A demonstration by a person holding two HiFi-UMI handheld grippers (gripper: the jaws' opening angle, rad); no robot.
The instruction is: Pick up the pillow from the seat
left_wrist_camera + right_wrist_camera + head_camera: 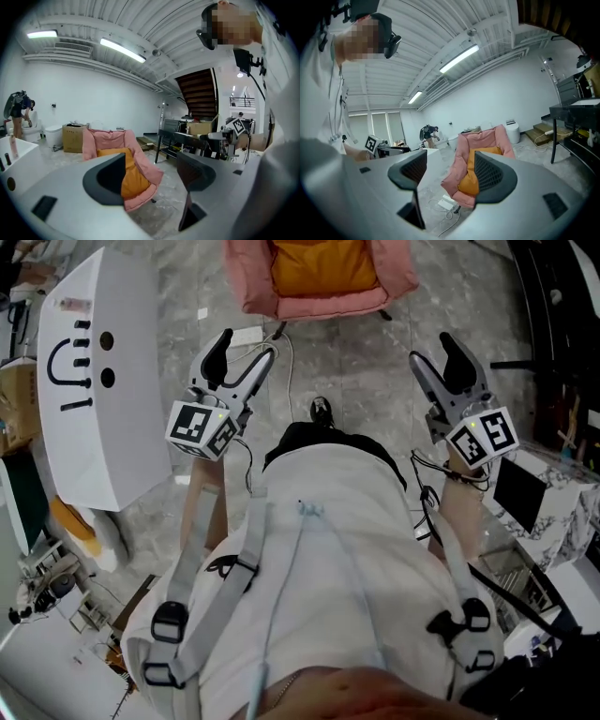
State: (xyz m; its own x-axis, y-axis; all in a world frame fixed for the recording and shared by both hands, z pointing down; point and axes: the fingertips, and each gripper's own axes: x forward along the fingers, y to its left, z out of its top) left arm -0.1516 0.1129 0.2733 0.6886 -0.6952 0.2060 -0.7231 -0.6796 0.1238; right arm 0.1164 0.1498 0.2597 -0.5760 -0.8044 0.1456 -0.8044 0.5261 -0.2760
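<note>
Both held out ahead of the body, well apart: left gripper [246,348], right gripper [431,348]. Both point forward, near level. Jaws on each are apart with nothing between them. Left forearm [199,507] and right forearm [461,517] extend either side of the torso.

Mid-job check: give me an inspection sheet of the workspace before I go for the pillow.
Surface: grey mottled floor.
Job's things: orange pillow lies in the pink chair, untouched.
Clutter: white power strip on the floor by the chair; cardboard box behind it.
Grippers: left gripper and right gripper both open, empty, short of the chair.
Cables: white cable runs from the power strip across the floor.
Surroundings: white table at the person's left; dark desk and staircase beyond the chair.
</note>
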